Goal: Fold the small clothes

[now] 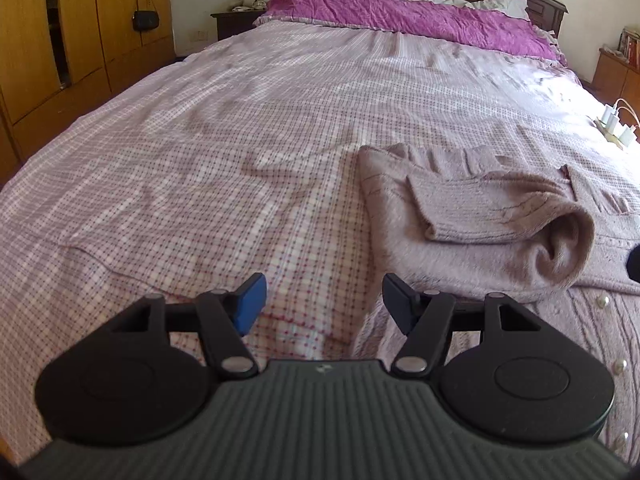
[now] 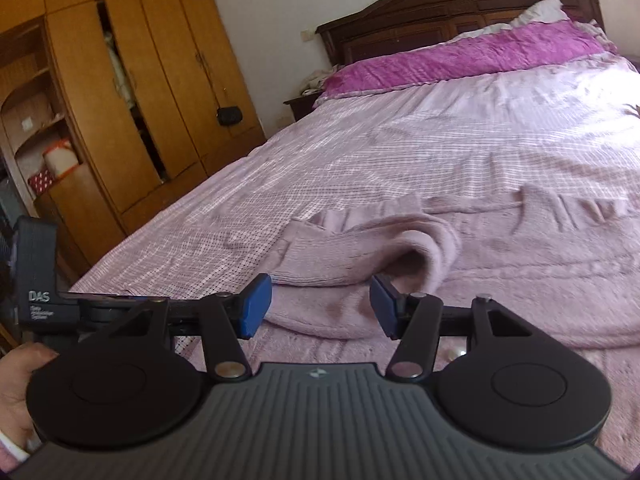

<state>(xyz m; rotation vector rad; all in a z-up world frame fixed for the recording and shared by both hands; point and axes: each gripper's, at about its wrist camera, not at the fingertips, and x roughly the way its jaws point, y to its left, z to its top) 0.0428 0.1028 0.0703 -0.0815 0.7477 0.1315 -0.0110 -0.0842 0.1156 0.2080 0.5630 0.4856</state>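
A fuzzy, dusty-pink knitted cardigan (image 1: pixel 460 248) lies flat on the near right part of the bed, its ribbed sleeve (image 1: pixel 496 216) folded across the body and ending in a soft rolled loop. Round pearl-like buttons (image 1: pixel 603 301) run along its near edge. In the right wrist view the same cardigan (image 2: pixel 460 280) spreads just beyond the fingers, the sleeve (image 2: pixel 360 252) curling open like a tube.

The left gripper (image 1: pixel 323 305) hovers over the bedspread just beside the cardigan's left edge — jaws spread wide, blue pads holding nothing. The right gripper (image 2: pixel 320 306) is likewise wide apart and empty above the knit, with a hand (image 2: pixel 18 392) at its left side.

Beneath lies a thin checked pink bedspread (image 1: pixel 200 160), lightly wrinkled; further off, a crinkled magenta pillow (image 1: pixel 400 16), a dark carved headboard (image 2: pixel 440 12) and a glossy wooden wardrobe (image 2: pixel 140 80).
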